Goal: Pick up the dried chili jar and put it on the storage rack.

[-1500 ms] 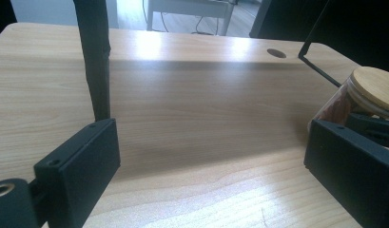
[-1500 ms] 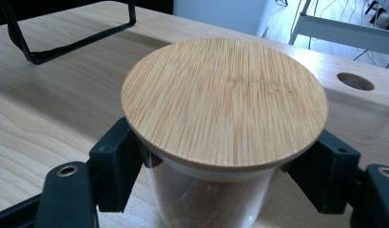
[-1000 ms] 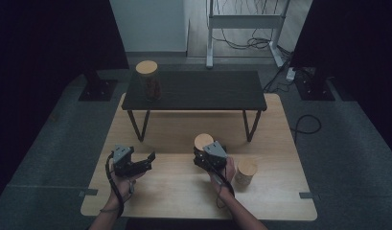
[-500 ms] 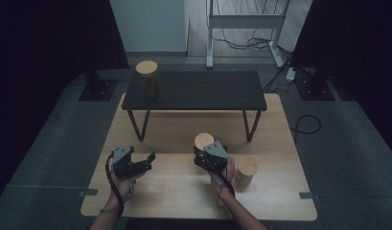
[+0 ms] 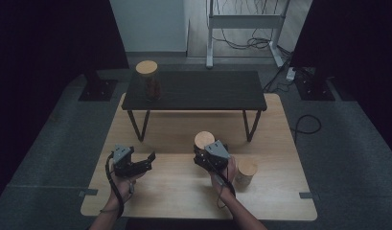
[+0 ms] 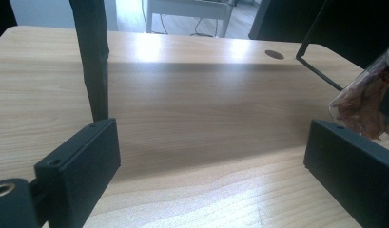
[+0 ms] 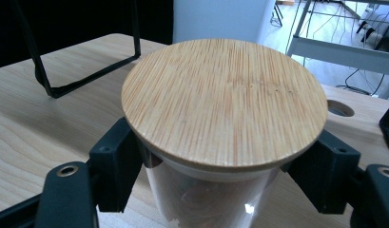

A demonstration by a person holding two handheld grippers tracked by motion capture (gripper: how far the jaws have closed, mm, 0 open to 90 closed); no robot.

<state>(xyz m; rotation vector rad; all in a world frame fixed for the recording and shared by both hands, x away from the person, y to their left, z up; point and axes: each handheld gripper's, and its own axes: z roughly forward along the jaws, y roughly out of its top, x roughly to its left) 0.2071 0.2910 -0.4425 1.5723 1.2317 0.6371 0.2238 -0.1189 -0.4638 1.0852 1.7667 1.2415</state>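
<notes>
Showing, in the high view, the right gripper closing around a bamboo-lidded jar on the wooden table, while the left gripper is hovering apart, jaws spread. In the left gripper view, the jar is standing beyond the right-hand jaw. In the right gripper view, both jaws are flanking the jar below its lid; contact cannot be confirmed.

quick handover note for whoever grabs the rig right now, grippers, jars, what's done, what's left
Right hand-held gripper: jaws either side of the bamboo-lidded jar, just under the lid; contact not clear.
Left hand-held gripper: open, nothing in it, low over the wooden table.
Second jar stands right of the right hand. Third jar is on the black shelf.
Left, probably: lift the gripped jar, then the second.
</notes>
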